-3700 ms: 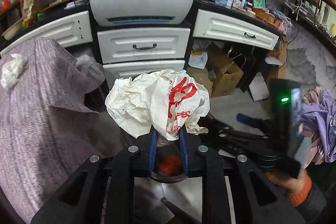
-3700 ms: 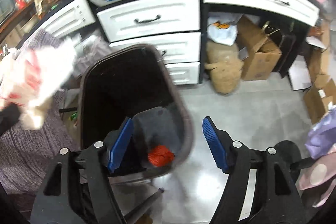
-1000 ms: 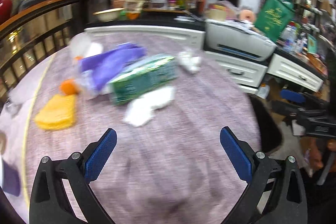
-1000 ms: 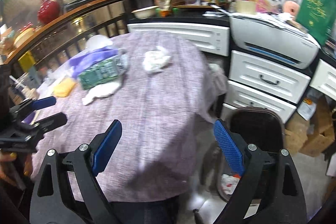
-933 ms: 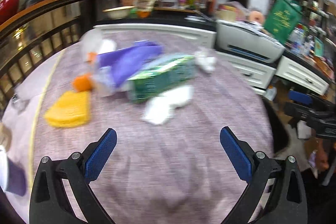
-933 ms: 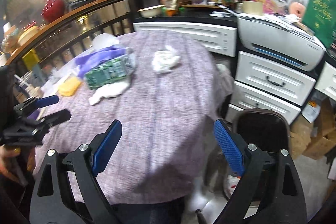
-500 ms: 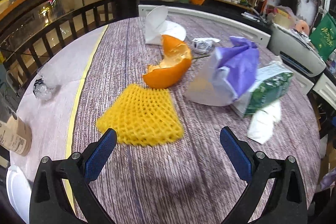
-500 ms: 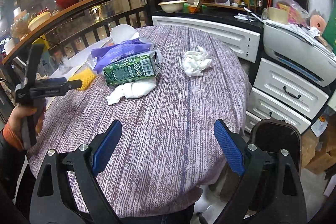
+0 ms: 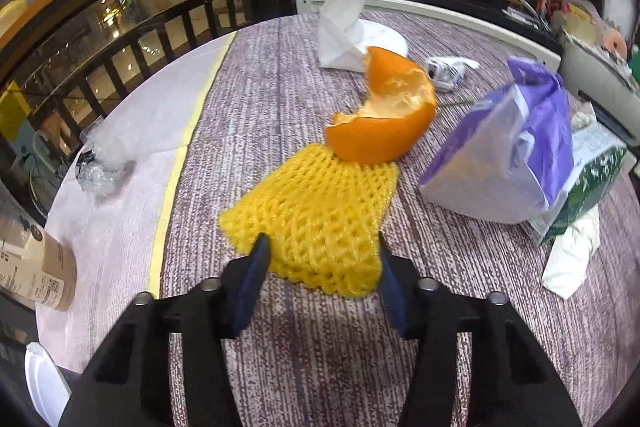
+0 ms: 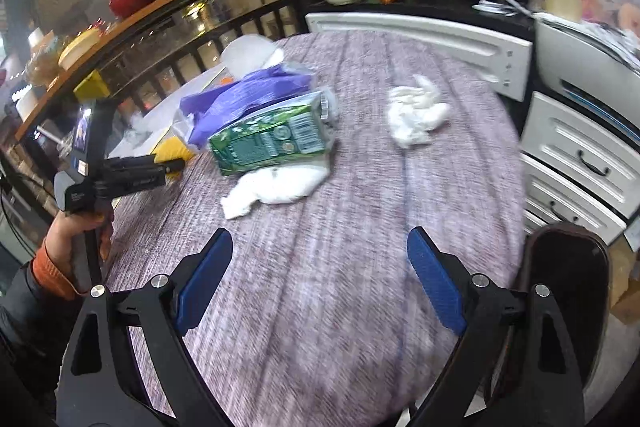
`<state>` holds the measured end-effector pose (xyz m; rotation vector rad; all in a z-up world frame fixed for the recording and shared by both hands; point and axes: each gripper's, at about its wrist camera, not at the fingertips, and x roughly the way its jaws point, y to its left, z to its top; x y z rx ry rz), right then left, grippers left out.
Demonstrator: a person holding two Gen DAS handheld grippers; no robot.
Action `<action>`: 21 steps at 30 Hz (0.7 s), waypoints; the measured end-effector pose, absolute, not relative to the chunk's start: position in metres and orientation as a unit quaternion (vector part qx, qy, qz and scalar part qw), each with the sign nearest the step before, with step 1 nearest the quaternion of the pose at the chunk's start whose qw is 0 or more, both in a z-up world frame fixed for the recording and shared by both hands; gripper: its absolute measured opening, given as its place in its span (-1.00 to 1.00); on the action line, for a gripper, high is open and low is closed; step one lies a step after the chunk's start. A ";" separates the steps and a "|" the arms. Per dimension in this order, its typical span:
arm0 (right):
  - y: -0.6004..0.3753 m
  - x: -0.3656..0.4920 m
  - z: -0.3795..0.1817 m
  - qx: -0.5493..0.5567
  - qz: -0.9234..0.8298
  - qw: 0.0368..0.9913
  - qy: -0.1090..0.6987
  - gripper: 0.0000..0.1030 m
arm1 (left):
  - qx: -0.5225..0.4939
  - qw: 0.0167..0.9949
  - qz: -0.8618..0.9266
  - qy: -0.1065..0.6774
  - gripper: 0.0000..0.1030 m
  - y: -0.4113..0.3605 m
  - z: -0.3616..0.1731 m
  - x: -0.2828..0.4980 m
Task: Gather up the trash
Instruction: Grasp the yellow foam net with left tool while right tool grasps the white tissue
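Claw work over littered table: left claw [image 9: 320, 259] on the yellow foam fruit net [image 9: 316, 215], right claw [image 10: 320, 283] spread wide over bare cloth.

Left claw's jaws have just been closing, and the near edge of the net now sits between the blue pads, which touch it on both sides. Just beyond the net, resting against its far edge, lies an orange peel [image 9: 384, 123]; to the claw's right stand a purple-and-white plastic bag [image 9: 516, 155] and a green carton [image 10: 272, 139], with a crumpled white tissue [image 10: 276, 187] at the carton's near side. The right claw holds nothing, its pads well apart above the purple striped table [image 10: 360, 227]; ahead of it, slightly right, lies another white tissue wad [image 10: 418, 115], and a dark bin [image 10: 568, 267] stands off the table's edge at its right.
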<state>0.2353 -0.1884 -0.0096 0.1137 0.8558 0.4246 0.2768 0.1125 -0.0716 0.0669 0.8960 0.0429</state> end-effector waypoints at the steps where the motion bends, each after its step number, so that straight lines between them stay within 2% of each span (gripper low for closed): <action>1: -0.181 0.240 -0.012 0.050 0.209 0.883 0.416 0.71 | 0.021 0.902 0.022 0.431 -0.36 0.117 -0.070 0.276; 4: -0.157 0.255 -0.017 0.037 0.223 0.875 0.428 0.70 | -0.014 0.903 0.017 0.428 -0.59 0.125 -0.067 0.273; 8: -0.129 0.271 -0.023 0.005 0.229 0.870 0.437 0.59 | -0.032 0.905 0.014 0.423 -0.65 0.126 -0.067 0.270; 11: -0.114 0.284 -0.031 -0.008 0.225 0.862 0.454 0.31 | -0.040 0.907 0.010 0.418 -0.66 0.126 -0.065 0.266; 15: -0.111 0.292 -0.037 -0.015 0.208 0.865 0.456 -0.25 | -0.052 0.909 0.006 0.413 -0.67 0.129 -0.061 0.258; 19: -0.119 0.290 -0.037 -0.003 0.211 0.864 0.457 -0.58 | -0.065 0.915 0.001 0.399 -0.67 0.131 -0.054 0.245; 21: -0.122 0.287 -0.036 0.002 0.213 0.864 0.457 -0.64 | -0.073 0.918 -0.002 0.390 -0.67 0.131 -0.051 0.239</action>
